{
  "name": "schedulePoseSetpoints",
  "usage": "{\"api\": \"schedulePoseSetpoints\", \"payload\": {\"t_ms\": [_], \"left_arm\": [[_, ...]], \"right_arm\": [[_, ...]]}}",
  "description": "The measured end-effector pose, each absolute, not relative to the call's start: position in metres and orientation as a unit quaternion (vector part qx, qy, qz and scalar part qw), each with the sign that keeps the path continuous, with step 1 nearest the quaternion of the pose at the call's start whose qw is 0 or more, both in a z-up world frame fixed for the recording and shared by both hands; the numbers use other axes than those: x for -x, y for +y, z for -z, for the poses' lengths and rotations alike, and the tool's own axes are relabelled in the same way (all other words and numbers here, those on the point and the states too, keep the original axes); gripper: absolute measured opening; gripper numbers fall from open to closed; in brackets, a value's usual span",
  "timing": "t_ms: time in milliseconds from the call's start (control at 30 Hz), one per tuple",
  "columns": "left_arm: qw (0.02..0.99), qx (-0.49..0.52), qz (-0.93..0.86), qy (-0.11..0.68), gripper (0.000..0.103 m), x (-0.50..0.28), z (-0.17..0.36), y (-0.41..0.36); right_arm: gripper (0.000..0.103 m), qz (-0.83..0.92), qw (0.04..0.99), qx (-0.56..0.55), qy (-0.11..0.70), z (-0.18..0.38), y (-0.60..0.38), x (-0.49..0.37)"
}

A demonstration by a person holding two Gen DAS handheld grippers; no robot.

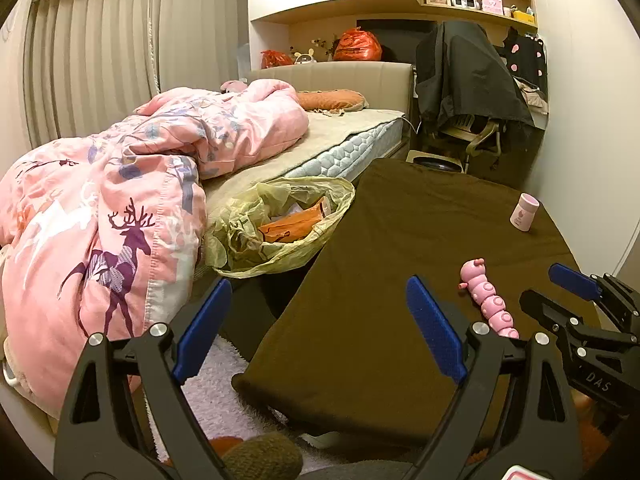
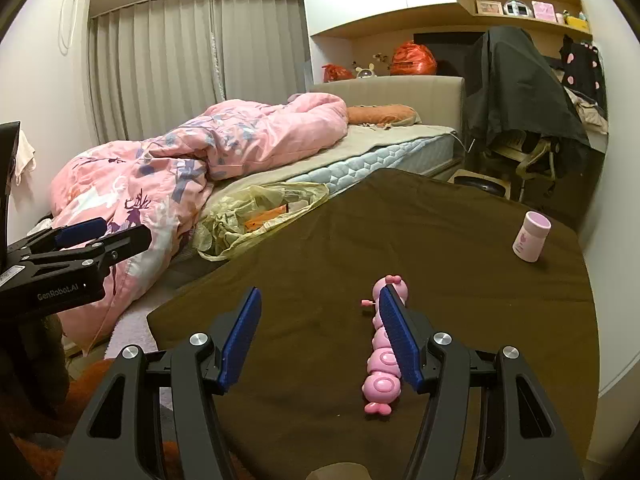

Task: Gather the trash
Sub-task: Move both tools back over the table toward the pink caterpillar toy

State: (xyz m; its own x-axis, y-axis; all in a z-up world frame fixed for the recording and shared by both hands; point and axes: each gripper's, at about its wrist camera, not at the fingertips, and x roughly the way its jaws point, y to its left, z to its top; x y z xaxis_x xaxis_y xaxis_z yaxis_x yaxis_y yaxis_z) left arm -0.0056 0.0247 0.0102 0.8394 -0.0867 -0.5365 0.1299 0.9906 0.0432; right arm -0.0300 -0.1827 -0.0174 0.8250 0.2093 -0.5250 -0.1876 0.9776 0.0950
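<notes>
A cloth-covered table [image 2: 400,240] fills the near right of the scene. On it, a caterpillar toy [image 2: 382,360] lies near the front edge, lengthwise toward the far side, and a small bottle [image 2: 531,237] stands upright well apart from it at the far right. Left of the table sits a bed [image 1: 352,148], with a rumpled duvet [image 1: 120,208] piled on its left half and a pillow [image 1: 332,100] at the far end before the headboard. A trash bag [image 1: 280,224] lies open on the bed's near corner — just beside the table's left edge — with wrappers inside. Behind the table, far right, stands a chair [image 2: 516,92] draped with a garment; shelves [image 2: 532,12] hang above it.
</notes>
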Motion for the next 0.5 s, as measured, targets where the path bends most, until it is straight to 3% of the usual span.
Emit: {"api": "schedulePoseSetpoints", "payload": {"t_ms": [500], "left_arm": [[0.958, -0.039, 0.055, 0.278, 0.085, 0.0067, -0.0107, 0.0265]], "right_arm": [[0.057, -0.107, 0.954, -0.022, 0.278, 0.0169, -0.1836, 0.0289]]}}
